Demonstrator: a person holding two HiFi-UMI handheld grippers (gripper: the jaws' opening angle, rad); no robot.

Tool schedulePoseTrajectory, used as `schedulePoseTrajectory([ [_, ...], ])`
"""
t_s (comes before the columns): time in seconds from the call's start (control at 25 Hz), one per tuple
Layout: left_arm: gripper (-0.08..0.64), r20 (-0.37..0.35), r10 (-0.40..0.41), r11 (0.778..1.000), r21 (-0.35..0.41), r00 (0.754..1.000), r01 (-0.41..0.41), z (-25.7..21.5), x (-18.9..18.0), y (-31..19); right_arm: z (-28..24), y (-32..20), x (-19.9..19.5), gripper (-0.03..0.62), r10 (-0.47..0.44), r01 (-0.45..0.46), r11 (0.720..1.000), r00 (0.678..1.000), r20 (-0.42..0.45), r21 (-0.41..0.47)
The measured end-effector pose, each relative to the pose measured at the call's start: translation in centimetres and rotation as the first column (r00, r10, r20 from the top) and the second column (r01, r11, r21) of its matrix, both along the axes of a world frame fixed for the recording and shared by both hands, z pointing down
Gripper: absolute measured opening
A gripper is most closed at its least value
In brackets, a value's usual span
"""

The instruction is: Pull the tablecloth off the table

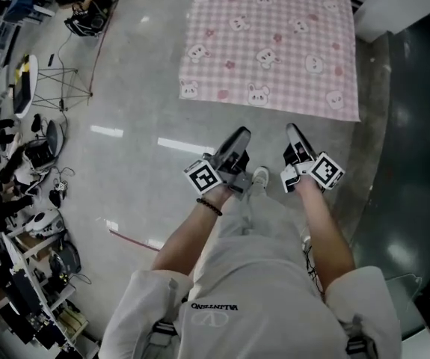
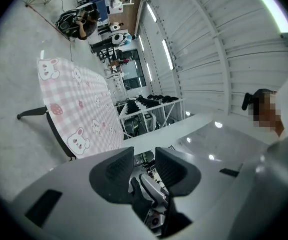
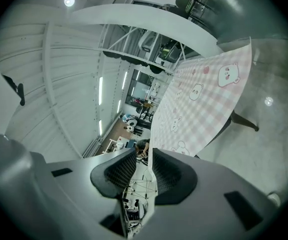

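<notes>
saw a glossy grey floor (image 1: 129, 81) with a thin red cord (image 1: 101, 47) trailing across it beside a wire stand (image 1: 59, 88). made out crowded shelves (image 1: 20, 290) and tangled cables (image 1: 59, 189) along the left edge, a person (image 2: 82, 23) far off, and light strips (image 2: 167, 54) on white ribbed panelling (image 2: 209, 44).

Seen from above, the person's white shirt (image 1: 252, 275) carries the brand name "VALENTINO" in dark capitals, upside down in the head view, with an outlined V-in-oval logo (image 1: 213, 318) just beside it. The left gripper (image 1: 238, 136) and right gripper (image 1: 292, 130) each bear a cube with a black-and-white square marker, without readable letters.
</notes>
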State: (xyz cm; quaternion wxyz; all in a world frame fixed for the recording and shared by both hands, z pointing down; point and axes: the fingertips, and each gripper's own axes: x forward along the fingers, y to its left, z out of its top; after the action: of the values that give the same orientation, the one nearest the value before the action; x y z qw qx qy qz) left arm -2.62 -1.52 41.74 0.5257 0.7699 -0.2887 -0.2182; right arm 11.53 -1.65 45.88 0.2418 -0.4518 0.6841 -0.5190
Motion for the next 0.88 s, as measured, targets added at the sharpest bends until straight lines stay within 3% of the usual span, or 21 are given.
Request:
schedulePoseTrajectory([
  [0.6,0.133,0.005,0.027,0.997,-0.075,1.000,-0.026,11.4,-0.4,-3.0,8.6,-0.6,-0.8,0.120,0.078,-0.078,0.993,0.997,-0.005,-0.090],
  [0.88,0.140,-0.041,0.029,0.988,-0.151,0.999,-0.035,17.3,-0.1,-3.6,14.1,-1.5,-0.8,0.123,0.124,-0.121,0.983,0.992,0.010,-0.141],
])
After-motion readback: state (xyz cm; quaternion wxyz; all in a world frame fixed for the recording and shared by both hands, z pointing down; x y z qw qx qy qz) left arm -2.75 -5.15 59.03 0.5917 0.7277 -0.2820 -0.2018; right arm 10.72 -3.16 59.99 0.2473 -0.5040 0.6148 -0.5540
